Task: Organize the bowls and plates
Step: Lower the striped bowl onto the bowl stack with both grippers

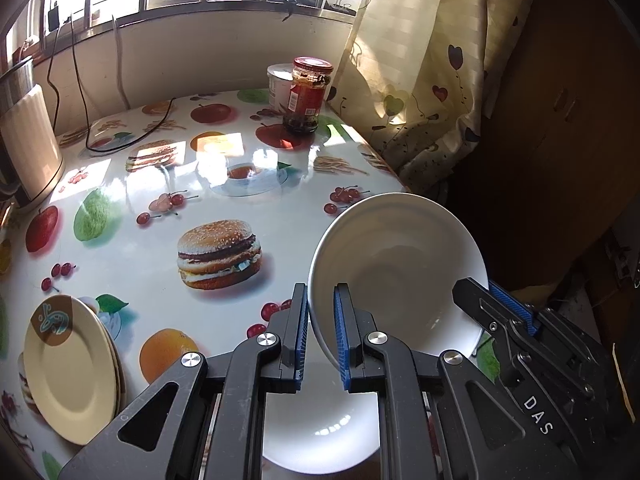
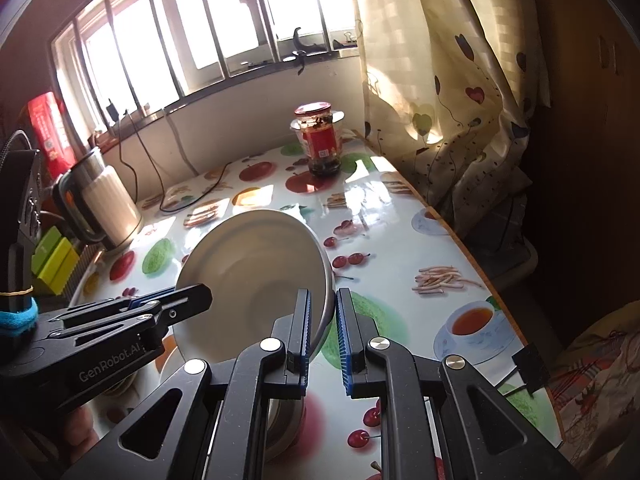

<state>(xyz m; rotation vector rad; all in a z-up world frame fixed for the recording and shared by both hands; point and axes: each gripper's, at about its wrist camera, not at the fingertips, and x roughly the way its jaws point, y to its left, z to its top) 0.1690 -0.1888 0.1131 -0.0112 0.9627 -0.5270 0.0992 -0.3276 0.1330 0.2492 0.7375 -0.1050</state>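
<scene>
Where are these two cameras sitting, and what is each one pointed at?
Left wrist: rides the left gripper, looking down across the table; the right gripper enters at the right.
Right wrist: rides the right gripper, facing the window; the left gripper and fingers show at the left.
Shared: the white bowl clamped by both, the jar, the curtain.

the left black two-finger gripper with blue ribbed pads [image 1: 321, 322] points steeply down, its jaws nearly together and pinching the rim of a tilted white ceramic bowl [image 1: 400, 256] between the pads. the right black two-finger gripper with blue pads [image 2: 323, 330] also angles down and clamps the opposite rim of that bowl [image 2: 256, 272]. each gripper shows in the other's view, reaching in from the side. part of a hand [image 2: 82, 436] shows under the left gripper.
</scene>
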